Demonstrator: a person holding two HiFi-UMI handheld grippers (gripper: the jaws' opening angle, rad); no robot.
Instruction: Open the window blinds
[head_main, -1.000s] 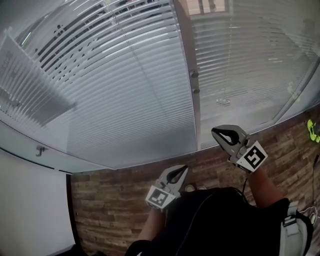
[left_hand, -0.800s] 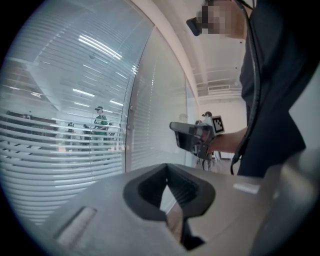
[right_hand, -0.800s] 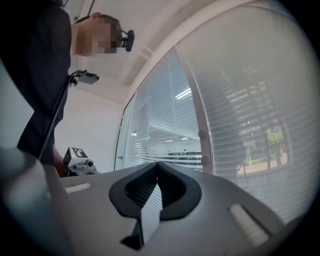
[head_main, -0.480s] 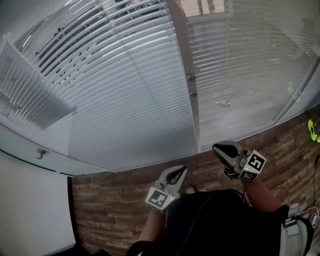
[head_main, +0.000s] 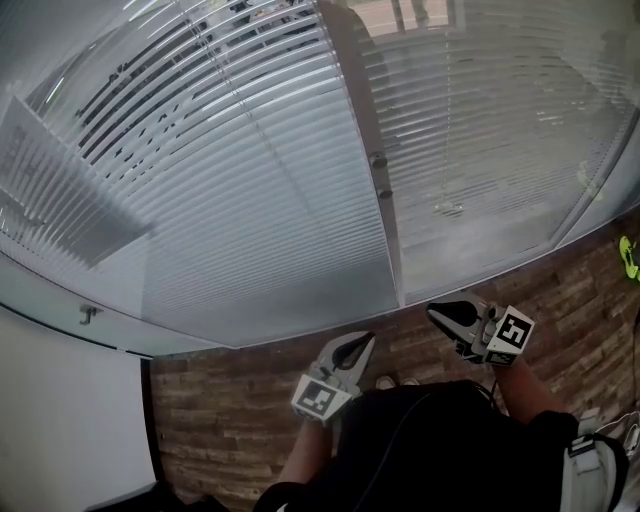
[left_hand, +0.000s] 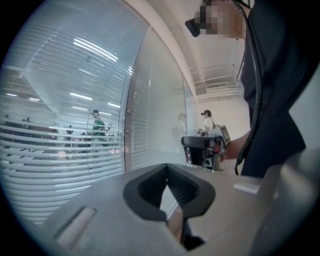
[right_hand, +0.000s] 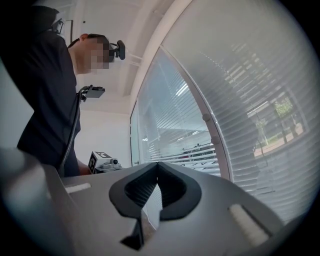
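**Two closed grippers held low before two panels of blinds**

At the far left a white wall (head_main: 70, 420) meets the window frame, which carries one small hook (head_main: 88, 314). The window blinds (head_main: 260, 220) fill the upper part of the head view in two panels. The left panel (head_main: 230, 150) has most slats lying flat and closed, with dark gaps between the slats near its top. One upright post (head_main: 390, 250) divides the panels and bears two round knobs, one (head_main: 377, 160) above the other (head_main: 384, 193). The right panel (head_main: 490, 120) is pale and its slats are closed.

Below the glass runs a wood-patterned floor (head_main: 220, 400). Above it are two grippers, each with one marker cube. The left gripper (head_main: 362, 342) sits close to the person's dark torso; its own view shows the jaw tips (left_hand: 166, 167) meeting with nothing between them. The right gripper (head_main: 440, 312) is nearer the foot of the window, beside the post's base and clear of the blinds; its jaw tips (right_hand: 157, 164) are likewise pressed together and empty. Neither touches the blinds. One green object (head_main: 628, 258) lies at the right edge.
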